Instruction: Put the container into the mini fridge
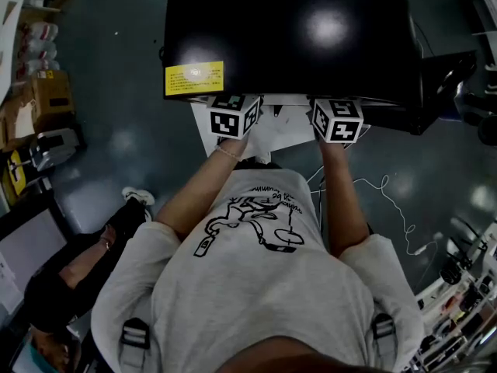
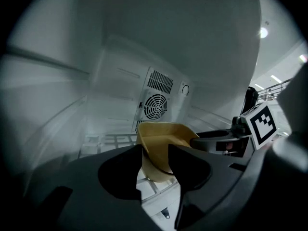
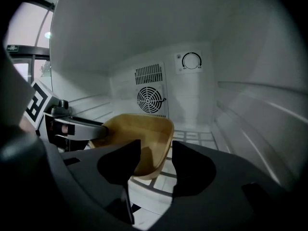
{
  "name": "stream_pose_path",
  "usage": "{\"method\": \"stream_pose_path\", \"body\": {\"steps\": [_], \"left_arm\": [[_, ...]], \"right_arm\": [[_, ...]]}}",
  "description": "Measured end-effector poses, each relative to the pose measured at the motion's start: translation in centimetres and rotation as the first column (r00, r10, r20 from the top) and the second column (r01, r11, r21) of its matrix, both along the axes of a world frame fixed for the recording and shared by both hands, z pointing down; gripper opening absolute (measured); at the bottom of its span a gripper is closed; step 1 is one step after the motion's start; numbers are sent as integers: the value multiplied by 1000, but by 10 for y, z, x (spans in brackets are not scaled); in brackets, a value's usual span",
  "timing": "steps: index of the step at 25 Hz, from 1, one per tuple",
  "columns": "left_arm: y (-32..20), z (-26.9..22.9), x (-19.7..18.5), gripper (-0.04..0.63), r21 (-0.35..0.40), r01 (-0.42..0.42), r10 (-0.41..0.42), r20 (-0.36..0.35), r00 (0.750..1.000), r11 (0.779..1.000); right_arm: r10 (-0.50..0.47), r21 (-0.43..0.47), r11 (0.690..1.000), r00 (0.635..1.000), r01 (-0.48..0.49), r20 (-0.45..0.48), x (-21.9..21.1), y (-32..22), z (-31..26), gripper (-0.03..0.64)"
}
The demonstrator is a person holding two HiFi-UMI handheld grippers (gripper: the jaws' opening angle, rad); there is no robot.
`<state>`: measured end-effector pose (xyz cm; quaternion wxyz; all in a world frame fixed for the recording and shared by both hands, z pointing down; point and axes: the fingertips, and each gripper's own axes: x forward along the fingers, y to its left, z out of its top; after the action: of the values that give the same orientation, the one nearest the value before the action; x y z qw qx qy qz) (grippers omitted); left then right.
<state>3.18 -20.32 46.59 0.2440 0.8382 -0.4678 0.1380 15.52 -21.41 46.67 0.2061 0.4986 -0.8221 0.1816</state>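
Note:
A tan open container (image 2: 163, 137) (image 3: 139, 129) sits on the white wire shelf (image 3: 193, 137) inside the mini fridge (image 1: 287, 29). My left gripper (image 2: 155, 160) straddles the container's left wall, and its fingers stand apart without visibly pressing on it. My right gripper (image 3: 156, 155) straddles the right wall, with a strip of shelf showing between that wall and the right finger. Each gripper appears in the other's view, across the container. In the head view only the two marker cubes (image 1: 233, 115) (image 1: 338, 120) show at the fridge mouth; the jaws are hidden inside.
The fridge's back wall carries a round fan grille (image 3: 151, 98) and a thermostat dial (image 3: 191, 61). Its black top bears a yellow label (image 1: 194, 78). A seated person (image 1: 78, 270) is at the lower left, a cardboard box (image 1: 50, 92) at the left, and cables (image 1: 388, 200) on the floor at the right.

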Motion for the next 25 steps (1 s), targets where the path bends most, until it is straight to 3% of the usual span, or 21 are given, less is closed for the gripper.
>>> {"method": "stream_pose_path", "body": {"steps": [8, 25], "left_arm": [[3, -12, -5, 199, 43, 25, -25, -4, 1000, 999], [29, -31, -8, 201, 93, 25, -25, -2, 1000, 995]], "right_arm": [[36, 50, 998, 999, -36, 10, 7, 7, -12, 209], [8, 141, 990, 1000, -8, 0, 4, 40, -41, 206]]}}
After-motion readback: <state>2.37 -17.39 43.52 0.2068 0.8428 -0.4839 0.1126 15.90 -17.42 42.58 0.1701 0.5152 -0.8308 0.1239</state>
